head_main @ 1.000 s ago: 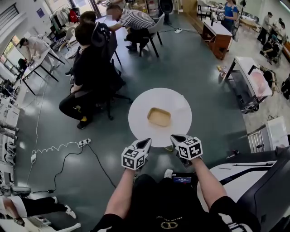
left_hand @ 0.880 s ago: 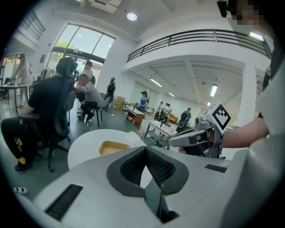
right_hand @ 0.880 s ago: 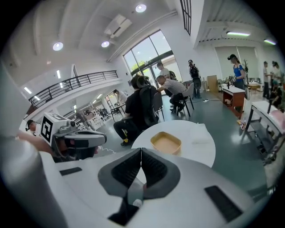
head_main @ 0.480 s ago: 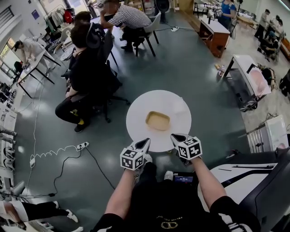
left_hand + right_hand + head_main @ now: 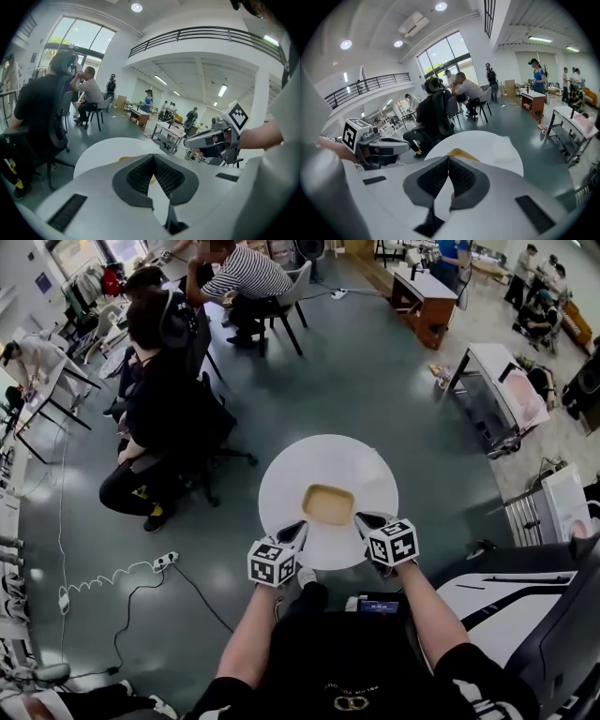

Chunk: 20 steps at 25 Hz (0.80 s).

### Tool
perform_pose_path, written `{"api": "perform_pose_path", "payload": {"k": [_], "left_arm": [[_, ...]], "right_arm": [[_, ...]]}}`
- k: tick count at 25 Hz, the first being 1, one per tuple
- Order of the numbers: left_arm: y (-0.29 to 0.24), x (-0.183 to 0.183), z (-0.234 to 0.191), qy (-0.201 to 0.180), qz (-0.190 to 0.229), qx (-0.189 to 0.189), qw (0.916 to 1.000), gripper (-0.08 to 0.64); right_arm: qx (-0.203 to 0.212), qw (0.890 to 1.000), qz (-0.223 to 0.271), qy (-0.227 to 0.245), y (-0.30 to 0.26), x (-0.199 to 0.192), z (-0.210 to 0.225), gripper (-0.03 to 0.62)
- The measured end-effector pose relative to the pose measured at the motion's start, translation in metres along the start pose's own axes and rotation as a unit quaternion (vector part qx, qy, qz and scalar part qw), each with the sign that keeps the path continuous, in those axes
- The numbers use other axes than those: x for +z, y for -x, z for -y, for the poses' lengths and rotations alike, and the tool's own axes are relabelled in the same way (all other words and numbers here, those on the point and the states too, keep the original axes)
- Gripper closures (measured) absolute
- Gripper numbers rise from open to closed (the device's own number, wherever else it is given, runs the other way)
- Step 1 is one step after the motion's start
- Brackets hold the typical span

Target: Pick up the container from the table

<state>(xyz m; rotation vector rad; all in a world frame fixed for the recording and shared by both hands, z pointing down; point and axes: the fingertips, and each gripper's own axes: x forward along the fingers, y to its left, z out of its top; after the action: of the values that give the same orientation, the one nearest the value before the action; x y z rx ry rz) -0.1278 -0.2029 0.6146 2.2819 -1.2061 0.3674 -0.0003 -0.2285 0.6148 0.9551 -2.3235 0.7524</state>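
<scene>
Spreading across the head view is a grey-green floor point(image 5: 394, 390), and on it stands a round white table point(image 5: 281, 474). Left of the table a person in black point(image 5: 155, 381) sits on an office chair. At the table's near edge are the left gripper point(image 5: 298, 527) and the right gripper point(image 5: 362, 519) — each with its jaws closed together, nothing between them. The container point(image 5: 328, 504) — a shallow tan tray — lies near the table's middle, just ahead of both tips and between them.
</scene>
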Motion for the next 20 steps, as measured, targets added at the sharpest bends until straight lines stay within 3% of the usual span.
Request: {"api": "perform_pose_path", "payload": {"k": [14,20], "left_arm": [[-0.031,0.024,-0.063,-0.009,-0.021,-0.059,0.9980,0.549],[-0.044,0.015,-0.066,-0.005,-0.038,-0.063,0.9973,0.549]], "right_arm": [[-0.073,0.997,-0.013,-0.032,-0.043,0.034,0.016,0.528],[-0.077,0.996,-0.028,-0.023,-0.053,0.033,0.026,0.528]]}}
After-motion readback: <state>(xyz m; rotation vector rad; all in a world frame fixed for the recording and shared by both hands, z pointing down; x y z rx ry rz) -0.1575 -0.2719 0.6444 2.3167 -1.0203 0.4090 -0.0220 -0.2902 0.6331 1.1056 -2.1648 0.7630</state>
